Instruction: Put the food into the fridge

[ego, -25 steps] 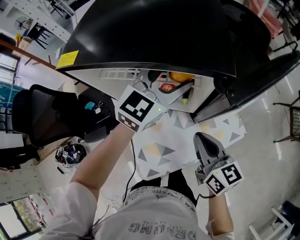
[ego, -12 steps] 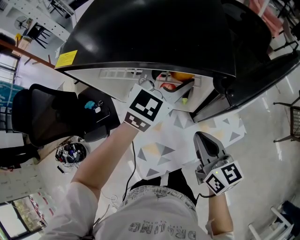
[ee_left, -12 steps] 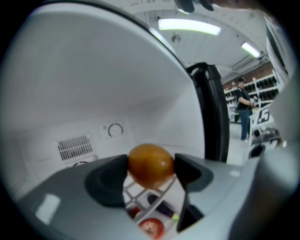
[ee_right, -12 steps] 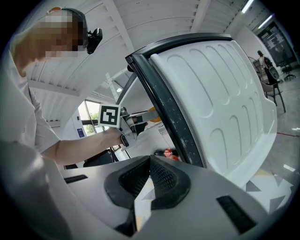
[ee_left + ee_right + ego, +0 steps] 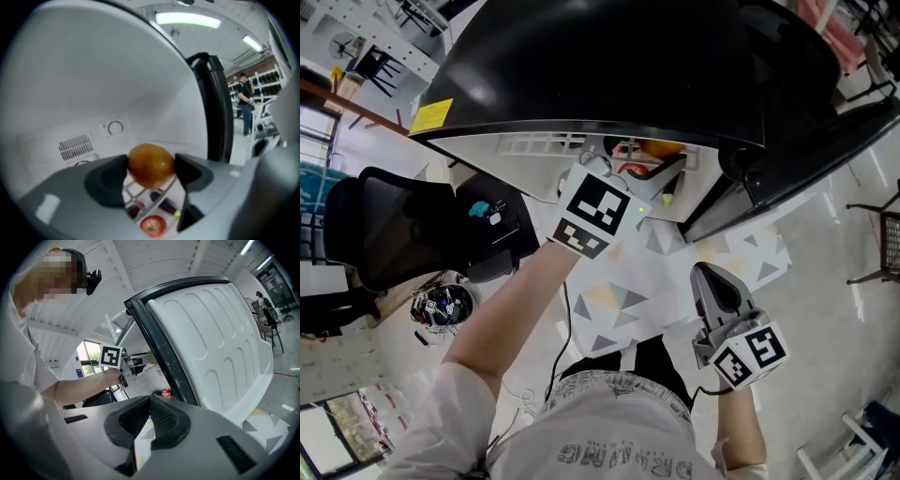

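My left gripper (image 5: 151,166) is shut on an orange (image 5: 151,165) and reaches into the open black fridge (image 5: 609,66). From the head view the orange (image 5: 661,148) shows just past that gripper's marker cube (image 5: 598,212), over the white wire shelf (image 5: 149,197). Below it lie a red apple (image 5: 153,225) and a dark, long vegetable (image 5: 164,205). The red apple (image 5: 636,170) also shows in the head view. My right gripper (image 5: 149,405) is shut and empty, held low at the right (image 5: 719,298), outside the fridge.
The fridge door (image 5: 211,343) stands open at the right, white inside. A patterned mat (image 5: 628,291) lies on the floor before the fridge. A black office chair (image 5: 389,230) and a bin of small items (image 5: 441,307) stand to the left. A person (image 5: 244,105) stands far off.
My left gripper has moved forward and to the right, deeper into the fridge with the orange. The right gripper has stayed where it was.
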The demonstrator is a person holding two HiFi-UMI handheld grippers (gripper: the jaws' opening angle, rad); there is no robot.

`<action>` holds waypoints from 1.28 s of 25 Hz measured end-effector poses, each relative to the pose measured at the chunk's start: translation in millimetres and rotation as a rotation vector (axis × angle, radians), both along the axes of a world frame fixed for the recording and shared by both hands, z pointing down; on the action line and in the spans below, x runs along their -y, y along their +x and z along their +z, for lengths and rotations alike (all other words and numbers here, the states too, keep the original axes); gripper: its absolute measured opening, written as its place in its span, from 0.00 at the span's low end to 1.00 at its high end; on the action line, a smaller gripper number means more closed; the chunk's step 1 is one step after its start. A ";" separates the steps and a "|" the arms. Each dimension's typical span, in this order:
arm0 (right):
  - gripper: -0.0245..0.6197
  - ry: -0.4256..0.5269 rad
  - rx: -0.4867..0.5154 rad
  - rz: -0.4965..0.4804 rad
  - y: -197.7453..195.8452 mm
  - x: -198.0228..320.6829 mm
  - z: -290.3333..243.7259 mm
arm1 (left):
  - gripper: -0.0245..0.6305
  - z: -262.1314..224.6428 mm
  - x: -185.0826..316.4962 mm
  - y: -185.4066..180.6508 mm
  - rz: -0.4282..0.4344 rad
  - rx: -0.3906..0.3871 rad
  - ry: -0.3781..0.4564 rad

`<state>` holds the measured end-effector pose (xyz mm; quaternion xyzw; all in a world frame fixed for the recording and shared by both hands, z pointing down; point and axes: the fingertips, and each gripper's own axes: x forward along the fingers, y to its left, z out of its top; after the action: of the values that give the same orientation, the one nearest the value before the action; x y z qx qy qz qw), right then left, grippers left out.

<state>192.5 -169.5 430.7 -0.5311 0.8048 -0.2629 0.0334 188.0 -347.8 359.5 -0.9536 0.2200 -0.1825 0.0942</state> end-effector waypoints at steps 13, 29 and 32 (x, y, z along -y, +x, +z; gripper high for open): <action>0.04 0.006 -0.004 -0.002 1.4 -4.8 -2.9 | 0.56 1.0 -2.8 0.9 -0.006 0.008 -0.006; 0.04 0.021 -0.022 -0.001 -14.6 -13.8 -13.0 | 0.59 -11.9 -17.5 -17.3 -0.002 -0.018 0.003; 0.04 0.028 -0.028 0.000 -19.8 -15.4 -17.8 | 0.59 -16.8 -26.3 -24.6 0.005 -0.034 0.000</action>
<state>172.7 -154.1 412.9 -0.5343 0.8087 -0.2442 0.0295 163.4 -321.6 342.7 -0.9571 0.2192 -0.1663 0.0907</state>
